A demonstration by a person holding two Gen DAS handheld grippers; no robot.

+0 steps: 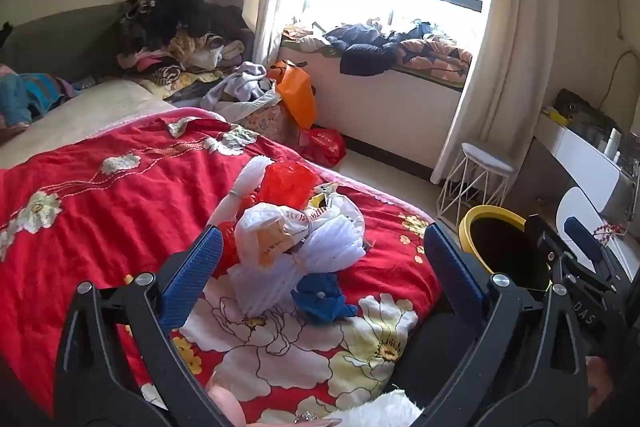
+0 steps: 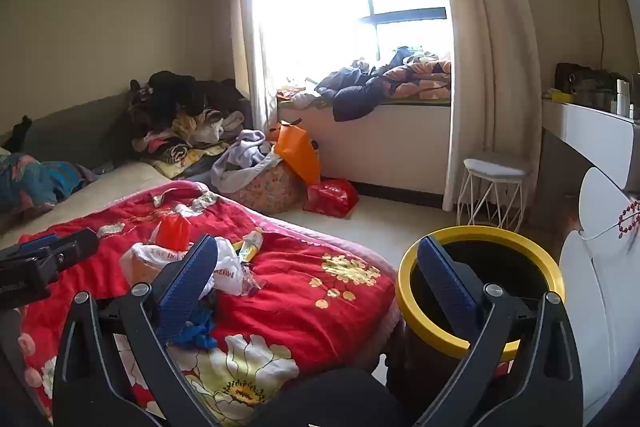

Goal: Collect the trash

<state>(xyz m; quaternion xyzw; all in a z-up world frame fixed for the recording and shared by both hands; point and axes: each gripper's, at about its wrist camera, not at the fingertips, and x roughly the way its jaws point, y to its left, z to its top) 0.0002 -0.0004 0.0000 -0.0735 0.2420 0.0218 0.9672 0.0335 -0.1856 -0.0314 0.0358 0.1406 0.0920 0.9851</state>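
Observation:
A heap of trash lies on the red flowered bedspread [image 1: 100, 187]: white plastic bags [image 1: 280, 227], a red plastic bag [image 1: 286, 181], white foam netting [image 1: 276, 287] and a blue scrap [image 1: 324, 297]. My left gripper [image 1: 320, 247] is open and empty, its jaws to either side of the heap, just above it. A yellow-rimmed black bin [image 2: 480, 275] stands on the floor beside the bed; it also shows in the left wrist view [image 1: 500, 243]. My right gripper [image 2: 320, 263] is open and empty, between the bed's corner and the bin. The heap shows in the right wrist view [image 2: 168, 251].
A white wire stool [image 2: 494, 183] stands by the curtain. A white desk [image 2: 592, 131] and white chair [image 2: 600, 267] are at the right. An orange bag [image 2: 298, 151], a red bag [image 2: 332, 197] and a full laundry basket [image 2: 264, 183] sit on the floor beyond the bed.

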